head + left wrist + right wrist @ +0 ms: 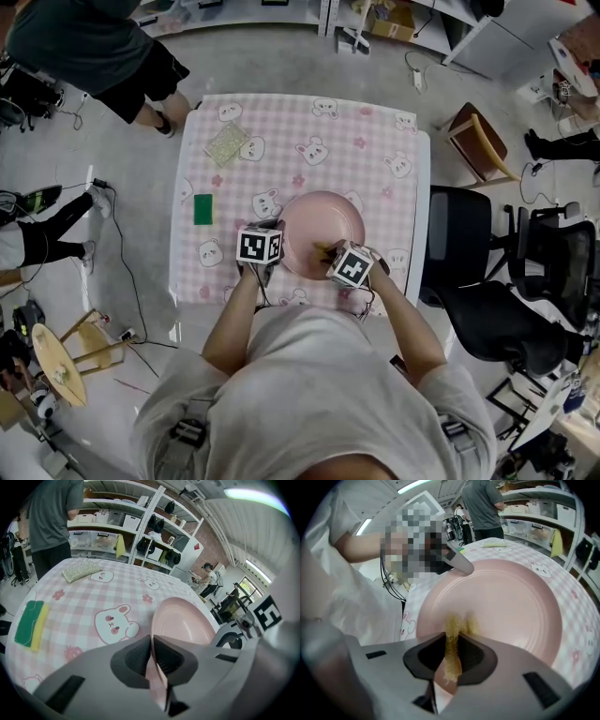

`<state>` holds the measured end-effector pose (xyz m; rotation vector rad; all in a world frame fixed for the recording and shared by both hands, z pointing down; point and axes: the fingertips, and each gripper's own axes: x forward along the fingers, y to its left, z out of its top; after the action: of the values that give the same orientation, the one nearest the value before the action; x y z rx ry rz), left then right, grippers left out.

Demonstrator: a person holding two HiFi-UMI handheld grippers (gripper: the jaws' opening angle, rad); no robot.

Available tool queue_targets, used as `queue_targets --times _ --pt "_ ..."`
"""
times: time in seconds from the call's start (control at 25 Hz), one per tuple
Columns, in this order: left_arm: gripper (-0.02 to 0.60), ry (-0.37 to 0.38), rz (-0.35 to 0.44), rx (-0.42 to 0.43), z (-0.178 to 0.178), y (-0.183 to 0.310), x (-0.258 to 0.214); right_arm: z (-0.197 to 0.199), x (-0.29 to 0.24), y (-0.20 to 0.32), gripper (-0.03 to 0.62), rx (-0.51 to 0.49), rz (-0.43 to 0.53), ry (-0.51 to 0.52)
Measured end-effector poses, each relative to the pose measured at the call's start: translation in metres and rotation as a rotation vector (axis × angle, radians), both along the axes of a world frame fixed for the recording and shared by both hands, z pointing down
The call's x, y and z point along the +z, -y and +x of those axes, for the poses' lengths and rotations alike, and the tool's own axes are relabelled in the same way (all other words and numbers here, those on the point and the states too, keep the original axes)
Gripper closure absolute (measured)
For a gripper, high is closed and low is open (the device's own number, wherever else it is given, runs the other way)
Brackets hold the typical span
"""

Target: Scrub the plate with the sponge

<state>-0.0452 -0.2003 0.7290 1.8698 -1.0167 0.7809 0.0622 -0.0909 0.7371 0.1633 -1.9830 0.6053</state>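
Observation:
A pink plate [323, 220] lies near the front of a table with a pink checked cloth [281, 131]. My left gripper [279, 247] is shut on the plate's left rim; in the left gripper view the rim [157, 686] runs up between the closed pads of my left gripper [151, 656]. My right gripper [331, 253] is shut on a thin yellow-brown sponge [457, 625]. The sponge's free end presses on the near part of the plate [506, 602], just ahead of my right gripper [453, 654].
A green and yellow sponge [202, 209] and a pale mesh cloth [226, 142] lie on the table's left half. A person [94, 47] stands at the far left corner. Black chairs [469, 244] crowd the table's right side.

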Motion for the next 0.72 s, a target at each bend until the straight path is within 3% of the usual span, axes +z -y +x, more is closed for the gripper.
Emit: queue_targets --times 0.2,0.4,0.72 --pt "0.554 -0.004 0.000 -0.003 0.001 -0.001 0.000 0.026 -0.002 0.022 0.526 0.109 0.017 -0.028" --pt "0.554 0.010 0.005 0.008 0.001 0.000 0.001 0.047 0.003 0.066 0.526 0.256 0.093 -0.058" --pt "0.552 0.022 -0.001 0.006 0.000 -0.002 0.002 0.043 0.004 0.116 0.526 0.389 0.155 -0.077"
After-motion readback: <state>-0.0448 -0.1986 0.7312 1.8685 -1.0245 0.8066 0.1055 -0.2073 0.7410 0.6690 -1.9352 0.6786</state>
